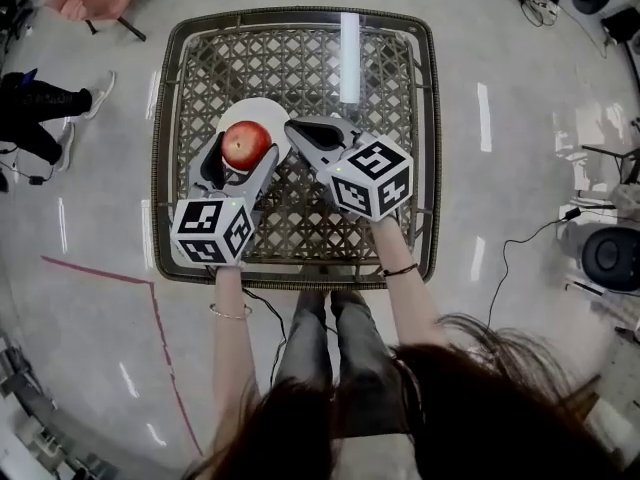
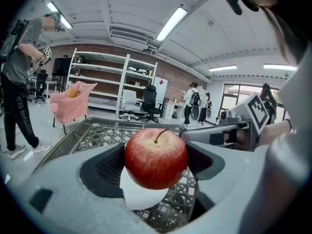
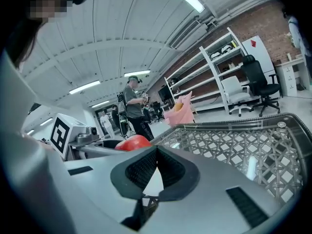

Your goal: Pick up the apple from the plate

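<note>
We see the left gripper (image 1: 243, 156) grasping the round red apple (image 1: 246, 143) between its two jaws, above the white round plate (image 1: 264, 109) on the square woven wicker table (image 1: 400, 78). We cannot tell if the apple touches the plate. The right gripper (image 1: 298, 128) lies just beside the apple, its jaws pressed together.
</note>
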`<state>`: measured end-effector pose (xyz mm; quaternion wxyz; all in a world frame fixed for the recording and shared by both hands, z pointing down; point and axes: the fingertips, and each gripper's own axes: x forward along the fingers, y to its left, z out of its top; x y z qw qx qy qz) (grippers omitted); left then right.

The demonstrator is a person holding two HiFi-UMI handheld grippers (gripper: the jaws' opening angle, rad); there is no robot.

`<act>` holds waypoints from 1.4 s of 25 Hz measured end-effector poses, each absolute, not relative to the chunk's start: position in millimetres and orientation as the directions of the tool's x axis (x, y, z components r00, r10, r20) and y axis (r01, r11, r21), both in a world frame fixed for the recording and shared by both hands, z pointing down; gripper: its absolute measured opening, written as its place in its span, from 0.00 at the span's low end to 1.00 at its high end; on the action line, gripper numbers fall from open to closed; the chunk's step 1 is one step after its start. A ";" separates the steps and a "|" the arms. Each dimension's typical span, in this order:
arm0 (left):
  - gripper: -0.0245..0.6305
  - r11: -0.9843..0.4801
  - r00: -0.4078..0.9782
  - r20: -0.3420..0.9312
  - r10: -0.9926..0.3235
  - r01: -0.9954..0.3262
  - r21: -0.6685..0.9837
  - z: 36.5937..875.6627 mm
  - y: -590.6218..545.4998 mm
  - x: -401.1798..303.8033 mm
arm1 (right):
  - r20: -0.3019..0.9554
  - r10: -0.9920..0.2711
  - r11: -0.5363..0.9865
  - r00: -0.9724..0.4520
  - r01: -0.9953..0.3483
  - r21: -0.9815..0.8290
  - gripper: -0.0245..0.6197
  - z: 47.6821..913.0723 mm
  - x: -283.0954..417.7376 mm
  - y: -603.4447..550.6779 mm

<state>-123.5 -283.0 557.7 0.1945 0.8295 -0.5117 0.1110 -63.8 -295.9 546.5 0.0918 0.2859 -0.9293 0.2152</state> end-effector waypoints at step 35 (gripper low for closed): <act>0.64 -0.432 0.481 0.331 -0.812 -0.876 0.216 428.4 -211.9 -108.1 | 0.197 -0.483 0.789 -0.853 -0.521 -0.325 0.05 417.5 -56.2 -239.8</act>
